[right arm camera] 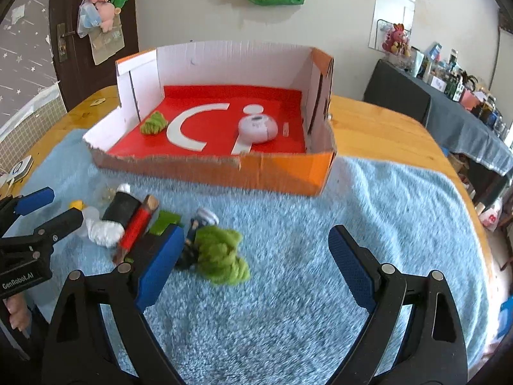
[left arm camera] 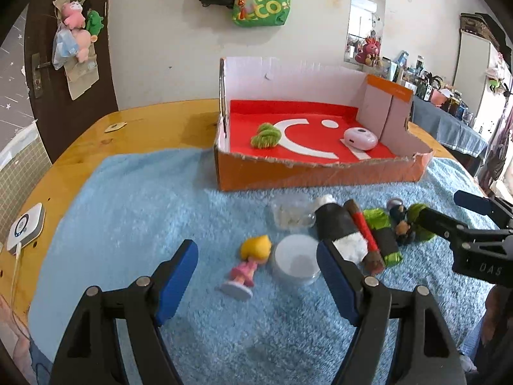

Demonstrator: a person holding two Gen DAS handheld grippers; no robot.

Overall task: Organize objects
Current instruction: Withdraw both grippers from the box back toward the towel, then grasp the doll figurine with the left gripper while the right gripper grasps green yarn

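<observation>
An orange cardboard box [left arm camera: 320,173] with a red floor stands at the back of the blue towel [left arm camera: 160,208]; it holds a green yarn bundle [left arm camera: 266,136] and a white round device [left arm camera: 360,139]. My left gripper [left arm camera: 256,276] is open and empty, with a blonde doll in pink [left arm camera: 248,264] and a white round lid [left arm camera: 296,260] lying between its fingers. My right gripper [right arm camera: 253,266] is open and empty, close above a green yarn bundle [right arm camera: 221,255] and a small dark figurine [right arm camera: 195,227]. A black-and-white tube [left arm camera: 336,227], a red-banded stick [left arm camera: 365,235] and a green-black roll [left arm camera: 384,231] lie in a row.
A clear cup [left arm camera: 293,213] lies in front of the box. A white gadget with a cable [left arm camera: 25,226] sits on the wooden table [left arm camera: 144,128] at its left edge. A cluttered dark side table [right arm camera: 465,118] stands to the right. Bags and plush toys hang on the wall.
</observation>
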